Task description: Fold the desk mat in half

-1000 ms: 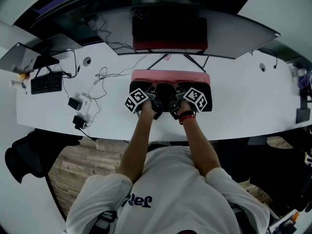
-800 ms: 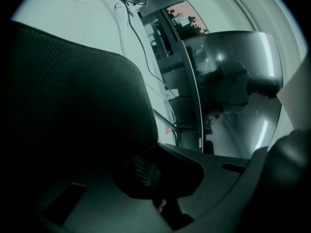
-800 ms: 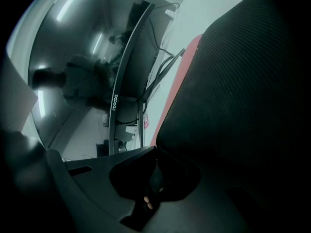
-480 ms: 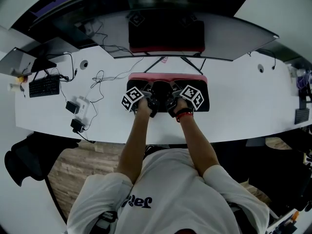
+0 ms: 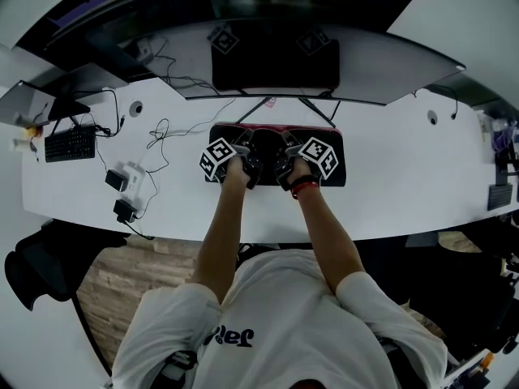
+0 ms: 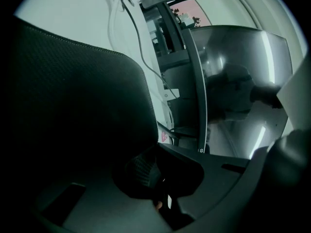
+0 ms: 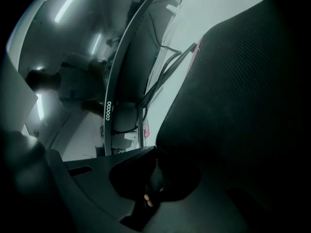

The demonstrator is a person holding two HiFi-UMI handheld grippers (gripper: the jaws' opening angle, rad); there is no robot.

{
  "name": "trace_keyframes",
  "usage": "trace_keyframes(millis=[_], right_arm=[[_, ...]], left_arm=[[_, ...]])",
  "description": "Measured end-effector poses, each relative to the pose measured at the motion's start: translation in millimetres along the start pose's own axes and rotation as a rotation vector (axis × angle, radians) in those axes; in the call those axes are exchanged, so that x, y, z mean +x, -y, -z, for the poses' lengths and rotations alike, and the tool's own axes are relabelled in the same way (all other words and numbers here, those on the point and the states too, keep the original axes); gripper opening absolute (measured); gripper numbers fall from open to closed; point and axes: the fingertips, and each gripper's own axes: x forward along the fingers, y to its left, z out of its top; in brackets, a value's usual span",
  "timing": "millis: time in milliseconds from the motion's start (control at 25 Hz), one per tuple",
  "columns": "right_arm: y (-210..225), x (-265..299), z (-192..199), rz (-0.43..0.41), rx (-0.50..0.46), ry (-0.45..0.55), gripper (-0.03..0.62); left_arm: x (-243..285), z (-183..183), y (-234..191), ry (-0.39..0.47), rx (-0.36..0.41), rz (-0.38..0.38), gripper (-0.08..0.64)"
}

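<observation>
The desk mat [image 5: 334, 167] lies doubled on the white desk [image 5: 405, 177], black face up, with a thin strip of its pink underside [image 5: 276, 126] showing along the far edge. Both grippers sit side by side over its middle. My left gripper [image 5: 248, 141] is shut on the mat's black textured edge [image 6: 82, 101], which fills the left of the left gripper view. My right gripper [image 5: 285, 141] is shut on the same edge [image 7: 243, 91], which fills the right of the right gripper view. The pinched spots themselves are dark in both gripper views.
A curved monitor [image 5: 276, 55] stands just beyond the mat, with its stand legs [image 5: 302, 104] reaching toward it. Loose cables [image 5: 162, 128], power adapters [image 5: 126, 189] and a black keyboard [image 5: 73, 143] lie at the left. A dark office chair [image 5: 40, 274] stands at the lower left.
Both grippers have moved away from the person toward the monitor, carrying the mat's edge. The visible pink strip at the far edge has narrowed to a thin line.
</observation>
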Motion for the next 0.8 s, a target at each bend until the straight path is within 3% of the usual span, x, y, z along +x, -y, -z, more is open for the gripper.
trace_keyframes(millis=[480,800], right_arm=[[-7.8,-0.6,-3.8,-0.024,0.036,-0.005,0.055],[-30.1,-29.1,0.2,-0.037,-0.112,0.024,0.037]], left_arm=[[-1.0,-7.9,2.9,0.053,-0.033,0.001,0.048],[-27.0,-0.2,35.3,0.028,0.018,0.086,0.048]])
